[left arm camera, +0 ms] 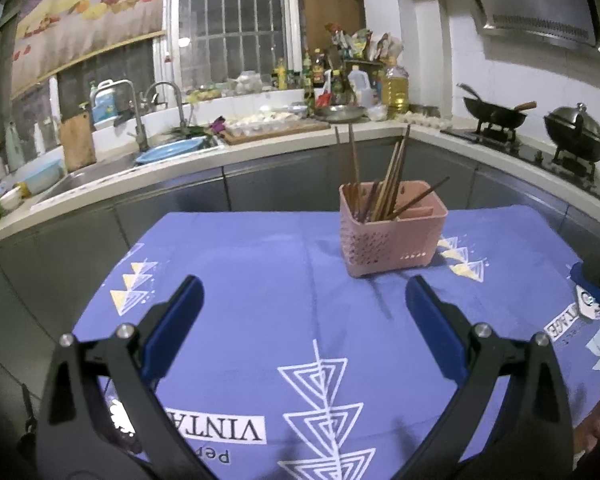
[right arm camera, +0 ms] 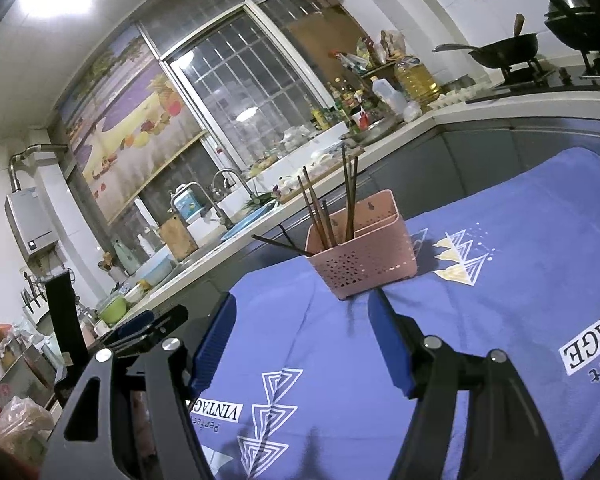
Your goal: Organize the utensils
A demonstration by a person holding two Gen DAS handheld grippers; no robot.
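A pink perforated utensil holder (left arm camera: 390, 236) stands on a blue printed cloth (left arm camera: 268, 280), with several brown chopsticks (left arm camera: 388, 188) upright in its left compartment. My left gripper (left arm camera: 302, 296) is open and empty, a short way in front of the holder. In the right wrist view the holder (right arm camera: 360, 256) and chopsticks (right arm camera: 324, 216) stand ahead on the cloth (right arm camera: 500, 312). My right gripper (right arm camera: 300, 312) is open and empty, just short of the holder. The left gripper shows at the left edge of that view (right arm camera: 140, 328).
Behind the table runs a kitchen counter (left arm camera: 260, 148) with a sink (left arm camera: 100, 176), bottles (left arm camera: 396, 88) and a cutting board (left arm camera: 268, 128). A stove carries a wok (left arm camera: 496, 114) and a lidded pot (left arm camera: 576, 136) at the right.
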